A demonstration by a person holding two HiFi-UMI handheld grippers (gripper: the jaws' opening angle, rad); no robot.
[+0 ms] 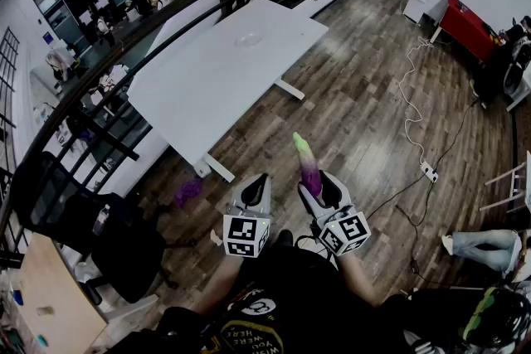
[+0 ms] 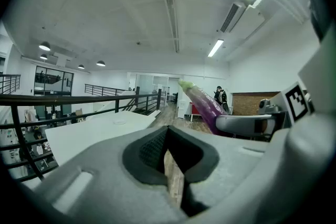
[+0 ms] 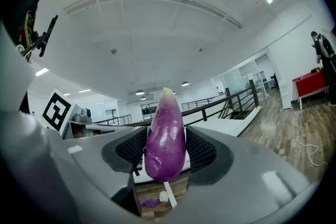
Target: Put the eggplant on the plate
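Note:
A purple eggplant (image 1: 307, 167) with a pale green tip sticks out forward and level from my right gripper (image 1: 320, 189), whose pads are shut on its thick end. The right gripper view shows the eggplant (image 3: 165, 140) squeezed between both dark pads. My left gripper (image 1: 254, 188) hangs just to the left of it, shut, with nothing between its jaws. From the left gripper view the eggplant (image 2: 202, 103) shows at the right. A clear round plate (image 1: 248, 38) lies on the far part of the white table (image 1: 199, 87), well ahead of both grippers.
A dark railing (image 1: 124, 46) curves along the table's left. A black office chair (image 1: 75, 220) stands at the left. A purple thing (image 1: 188, 191) lies on the wood floor by the table leg. Cables and a power strip (image 1: 429, 172) run at the right, near a seated person's legs (image 1: 481, 244).

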